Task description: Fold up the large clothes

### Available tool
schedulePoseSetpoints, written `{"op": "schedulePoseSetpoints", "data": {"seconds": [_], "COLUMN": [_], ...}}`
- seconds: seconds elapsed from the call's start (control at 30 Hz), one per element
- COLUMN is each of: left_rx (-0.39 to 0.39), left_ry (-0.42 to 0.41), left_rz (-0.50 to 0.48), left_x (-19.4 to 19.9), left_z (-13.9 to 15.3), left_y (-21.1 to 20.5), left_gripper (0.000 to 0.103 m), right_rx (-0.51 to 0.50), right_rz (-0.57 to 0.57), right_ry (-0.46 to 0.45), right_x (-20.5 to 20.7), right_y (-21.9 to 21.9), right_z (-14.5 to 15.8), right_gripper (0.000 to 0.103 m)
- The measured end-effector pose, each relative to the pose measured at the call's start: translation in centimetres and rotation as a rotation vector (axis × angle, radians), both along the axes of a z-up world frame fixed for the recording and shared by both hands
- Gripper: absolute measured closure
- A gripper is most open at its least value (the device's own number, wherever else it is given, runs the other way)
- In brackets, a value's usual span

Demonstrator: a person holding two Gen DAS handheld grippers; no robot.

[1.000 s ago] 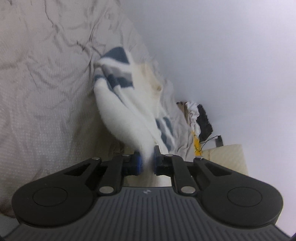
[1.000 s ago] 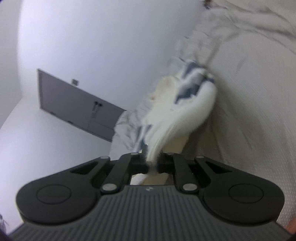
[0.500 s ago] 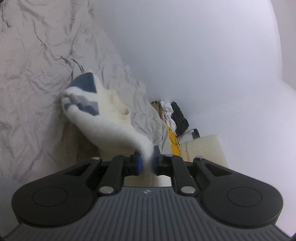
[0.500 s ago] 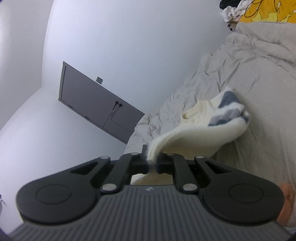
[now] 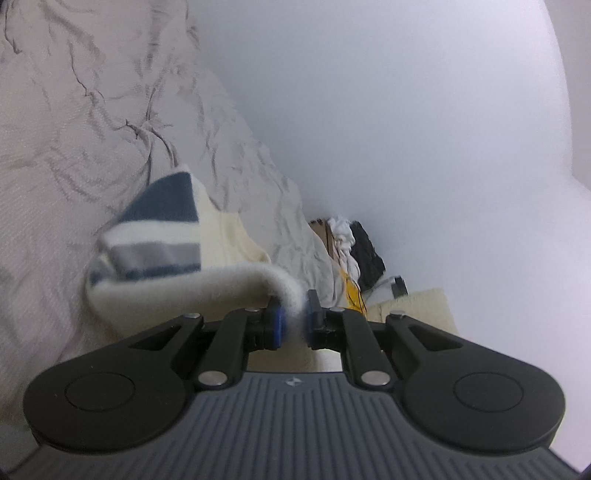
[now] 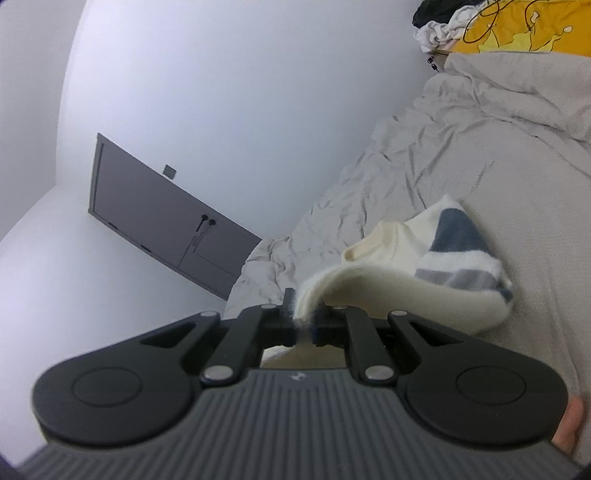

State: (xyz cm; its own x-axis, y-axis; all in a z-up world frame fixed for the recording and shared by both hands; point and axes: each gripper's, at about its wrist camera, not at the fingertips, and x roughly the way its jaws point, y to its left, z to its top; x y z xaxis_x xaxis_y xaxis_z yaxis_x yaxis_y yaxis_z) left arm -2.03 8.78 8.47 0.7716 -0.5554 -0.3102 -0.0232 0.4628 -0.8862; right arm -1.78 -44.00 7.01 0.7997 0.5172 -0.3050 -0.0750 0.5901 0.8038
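A fuzzy cream sweater (image 5: 177, 284) with navy and grey stripes hangs between both grippers above a crumpled grey bedsheet (image 5: 66, 129). My left gripper (image 5: 293, 321) is shut on one cream edge of it, the cloth arching away to the left. In the right wrist view the same sweater (image 6: 399, 273) arches off to the right, and my right gripper (image 6: 304, 319) is shut on its other edge. The striped part droops toward the bedsheet (image 6: 498, 155). The sweater's lower part is hidden behind the gripper bodies.
A white wall stands along the bed. A pile of white, black and yellow clothes (image 5: 351, 251) lies at the bed's far end, seen too as a pile of clothes (image 6: 498, 26). A grey door (image 6: 162, 225) is in the wall. A fingertip (image 6: 570, 424) shows at the lower right.
Both grippers have risen with the sweater in their grip. The cloth, first hanging bunched and steep, now spreads out in a flatter arch, with the striped part swung nearer.
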Motion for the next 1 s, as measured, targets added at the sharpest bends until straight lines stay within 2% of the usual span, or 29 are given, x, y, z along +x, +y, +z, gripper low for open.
{"op": "schedulePoseSetpoints", "data": {"seconds": [0.17,0.4,0.57,0.7,0.83,0.93,1.0], "left_rx": [-0.022,0.096,0.134,0.128,0.145,0.191,0.192], "left_ry": [0.033,0.073,0.149,0.195,0.228,0.273,0.293], "left_rz": [0.038,0.036,0.012,-0.001,-0.027,-0.034,-0.039], "left_x": [7.4,19.3,28.6,34.5,38.1,39.8,40.9], "left_z": [-0.5,-1.5,-6.2,-10.2,-13.0,-13.8,-14.2], "left_y": [-0.4,-1.4,-2.0,-2.0,-2.0,-2.2,-2.1], "left_gripper": [0.089,0.089,0.092,0.093,0.093,0.093,0.093], "right_rx": [0.012,0.047,0.022,-0.005,-0.025,-0.075,-0.095], "right_rz": [-0.049,-0.131,-0.138,-0.128,-0.122,-0.112,-0.102], "right_ry": [0.009,0.072,0.120,0.185,0.238,0.276,0.297], "right_x": [5.2,14.9,21.7,27.0,30.3,31.6,32.2], "right_y": [0.1,-0.6,-0.8,-0.8,-1.2,-1.2,-1.1], "right_z": [-0.6,-3.4,-7.6,-11.9,-15.1,-16.3,-17.1], "right_gripper": [0.093,0.093,0.093,0.092,0.092,0.092,0.092]}}
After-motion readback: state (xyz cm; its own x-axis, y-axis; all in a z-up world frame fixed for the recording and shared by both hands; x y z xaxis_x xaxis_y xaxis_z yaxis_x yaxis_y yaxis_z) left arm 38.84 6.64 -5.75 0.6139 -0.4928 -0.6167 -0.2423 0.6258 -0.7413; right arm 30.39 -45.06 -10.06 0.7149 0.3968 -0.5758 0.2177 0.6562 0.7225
